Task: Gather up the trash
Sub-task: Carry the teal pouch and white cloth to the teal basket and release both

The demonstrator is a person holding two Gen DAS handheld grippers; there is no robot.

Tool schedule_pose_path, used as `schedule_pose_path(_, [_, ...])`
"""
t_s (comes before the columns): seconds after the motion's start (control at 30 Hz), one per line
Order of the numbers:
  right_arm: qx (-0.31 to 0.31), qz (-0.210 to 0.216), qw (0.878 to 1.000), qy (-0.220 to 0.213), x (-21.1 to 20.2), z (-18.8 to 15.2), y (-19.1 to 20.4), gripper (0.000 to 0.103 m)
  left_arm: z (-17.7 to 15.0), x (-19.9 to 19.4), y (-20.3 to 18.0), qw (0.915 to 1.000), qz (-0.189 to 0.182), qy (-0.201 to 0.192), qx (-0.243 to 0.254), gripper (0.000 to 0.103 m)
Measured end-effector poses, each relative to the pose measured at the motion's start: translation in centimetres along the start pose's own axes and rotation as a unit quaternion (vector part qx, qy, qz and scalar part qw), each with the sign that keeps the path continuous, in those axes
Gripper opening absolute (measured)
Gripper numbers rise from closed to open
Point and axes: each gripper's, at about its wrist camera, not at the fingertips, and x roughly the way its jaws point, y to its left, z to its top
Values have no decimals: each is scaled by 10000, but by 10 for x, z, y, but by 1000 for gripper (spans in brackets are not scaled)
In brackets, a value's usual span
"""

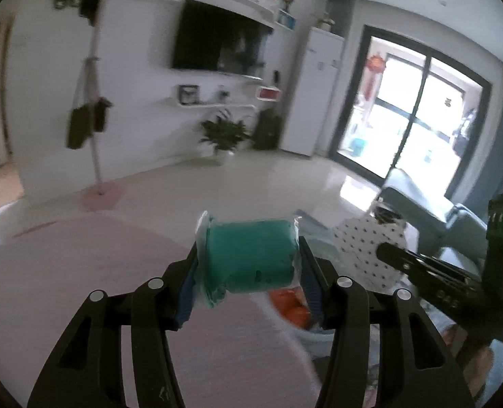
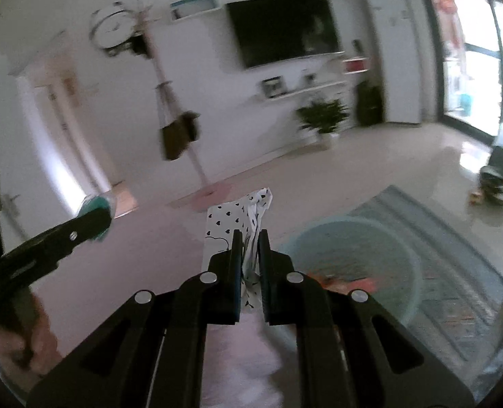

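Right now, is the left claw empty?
No, the left claw is shut on a teal roll in clear plastic wrap.

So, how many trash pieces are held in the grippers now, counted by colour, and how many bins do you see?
Teal: 1, the teal wrapped roll in the left gripper.
White with black hearts: 1, the white patterned wrapper in the right gripper.
Bins: 1, the pale green bin on the floor.
Total: 3.
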Motion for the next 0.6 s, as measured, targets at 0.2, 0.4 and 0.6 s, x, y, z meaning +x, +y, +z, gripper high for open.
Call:
schedule_pose_path(0.2, [382, -797, 9956, 301, 34, -11, -58, 7, -14, 65, -34, 9978, -412, 490, -145, 51])
schedule_pose_path(0.4, [917, -1003, 9872, 832, 72, -31, -105, 7, -41, 134, -48, 9932, -311, 1120, -73, 51])
schedule_pose_path(0.6, [1057, -1014, 9821, 1183, 94, -53, -119, 11, -52, 171, -52, 9887, -369, 1451, -75, 60])
